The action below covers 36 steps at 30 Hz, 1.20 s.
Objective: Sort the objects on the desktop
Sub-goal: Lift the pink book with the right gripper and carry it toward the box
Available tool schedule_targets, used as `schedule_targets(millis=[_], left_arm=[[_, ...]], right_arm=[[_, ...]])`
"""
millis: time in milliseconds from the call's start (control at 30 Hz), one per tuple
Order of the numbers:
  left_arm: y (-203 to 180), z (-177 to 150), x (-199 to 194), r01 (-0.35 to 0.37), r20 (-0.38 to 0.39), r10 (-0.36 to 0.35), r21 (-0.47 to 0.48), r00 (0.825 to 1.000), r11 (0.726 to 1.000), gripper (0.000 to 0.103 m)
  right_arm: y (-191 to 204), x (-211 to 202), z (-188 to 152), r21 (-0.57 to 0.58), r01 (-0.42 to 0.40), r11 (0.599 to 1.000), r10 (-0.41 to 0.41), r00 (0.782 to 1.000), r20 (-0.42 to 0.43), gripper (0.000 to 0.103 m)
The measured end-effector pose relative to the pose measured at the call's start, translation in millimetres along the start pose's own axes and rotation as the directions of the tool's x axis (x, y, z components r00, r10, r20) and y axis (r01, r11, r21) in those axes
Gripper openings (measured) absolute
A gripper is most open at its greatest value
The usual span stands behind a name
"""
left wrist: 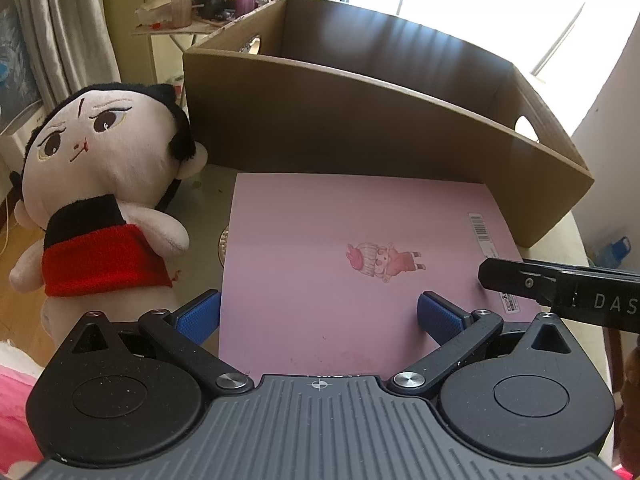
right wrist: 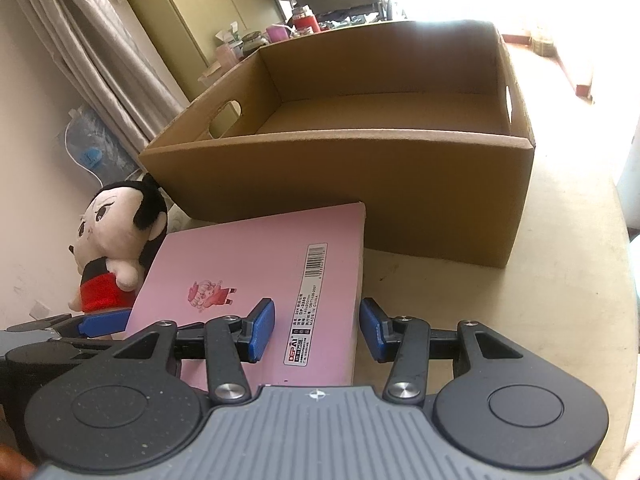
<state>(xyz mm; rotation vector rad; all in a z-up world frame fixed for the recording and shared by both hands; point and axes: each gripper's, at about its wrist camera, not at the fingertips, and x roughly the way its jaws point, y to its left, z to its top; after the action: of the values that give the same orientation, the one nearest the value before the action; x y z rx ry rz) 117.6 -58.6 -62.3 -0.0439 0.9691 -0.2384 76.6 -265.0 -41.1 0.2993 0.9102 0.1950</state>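
Left wrist view: the left tongs (left wrist: 319, 316) stand spread, their blue pads on either side of the pink notebook's (left wrist: 352, 272) near edge without pinching it. The notebook lies flat on the desk (left wrist: 576, 224) before the cardboard box (left wrist: 360, 120), a plush doll (left wrist: 100, 184) beside it.

Right wrist view: the right tongs (right wrist: 318, 330) are spread across the notebook's (right wrist: 256, 268) right edge, not gripping

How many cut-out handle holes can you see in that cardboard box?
2. One handle hole is in the left wall of the cardboard box, nearest the plush doll; the other handle hole is in the right wall. The far and near walls show none.
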Motion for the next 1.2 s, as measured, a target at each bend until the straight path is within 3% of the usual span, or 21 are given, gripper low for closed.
schedule_targets(millis=[1200], left_arm=[[-4.8,-0.5,-21.6,-0.033,0.036,0.033,0.011,0.999,0.999,0.103]], right_arm=[[17.8,-15.6,0.4,-0.073,0.025,0.997,-0.023,0.999,0.04,0.048]])
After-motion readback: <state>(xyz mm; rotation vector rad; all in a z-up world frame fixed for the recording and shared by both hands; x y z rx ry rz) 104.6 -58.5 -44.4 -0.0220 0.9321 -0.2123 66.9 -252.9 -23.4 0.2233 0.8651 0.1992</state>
